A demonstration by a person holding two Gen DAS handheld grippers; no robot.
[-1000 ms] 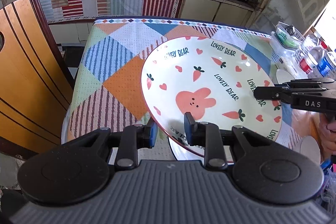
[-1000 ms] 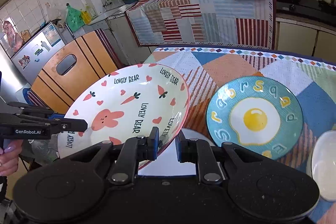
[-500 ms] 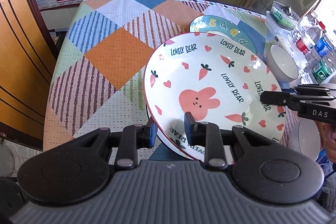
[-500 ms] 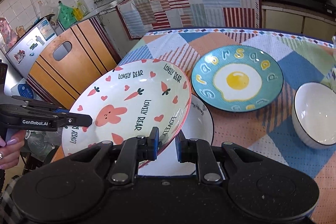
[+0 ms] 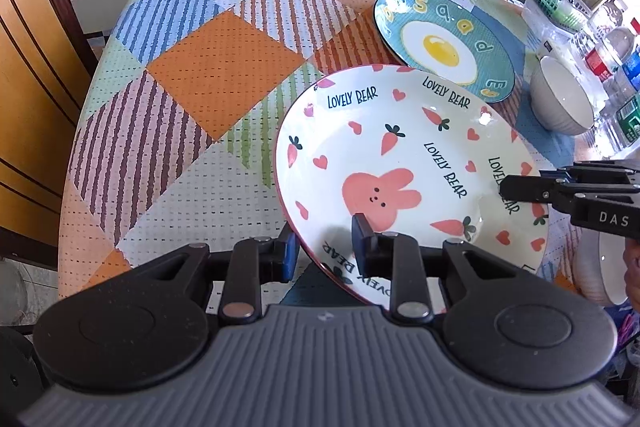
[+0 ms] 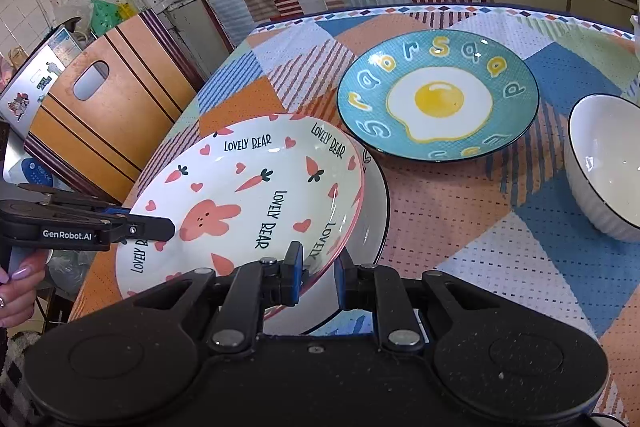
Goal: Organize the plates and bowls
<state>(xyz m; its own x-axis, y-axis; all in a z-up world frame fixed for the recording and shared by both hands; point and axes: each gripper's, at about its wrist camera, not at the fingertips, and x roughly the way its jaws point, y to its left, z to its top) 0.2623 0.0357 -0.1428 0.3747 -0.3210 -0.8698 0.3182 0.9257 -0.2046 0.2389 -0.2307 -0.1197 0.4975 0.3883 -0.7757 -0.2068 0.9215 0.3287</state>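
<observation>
A cream plate (image 5: pixel 380 155) with a pink bunny, carrots and "LOVELY BEAR" lettering hangs tilted, low over the table, held by both grippers. My left gripper (image 5: pixel 325 247) is shut on its near rim, one finger above and one below. My right gripper (image 6: pixel 319 271) is shut on the opposite rim of the bunny plate (image 6: pixel 248 195). Each gripper shows in the other's view: the right gripper (image 5: pixel 508 189), the left gripper (image 6: pixel 152 227). Under the bunny plate lies a white plate with a dark rim (image 6: pixel 376 211), mostly covered. A blue fried-egg plate (image 6: pixel 436 95) lies farther back.
A white ribbed bowl (image 6: pixel 604 167) stands to the right of the egg plate (image 5: pixel 444 43). Another white bowl (image 5: pixel 596 279) sits near the right hand. Bottles (image 5: pixel 616 59) crowd the table's right edge. A wooden chair (image 6: pixel 108 107) stands at the left of the patchwork-cloth table (image 5: pixel 224 67).
Both grippers have come down with the bunny plate, which now hangs closer to the table and over the white plate. The grips on its rims are unchanged.
</observation>
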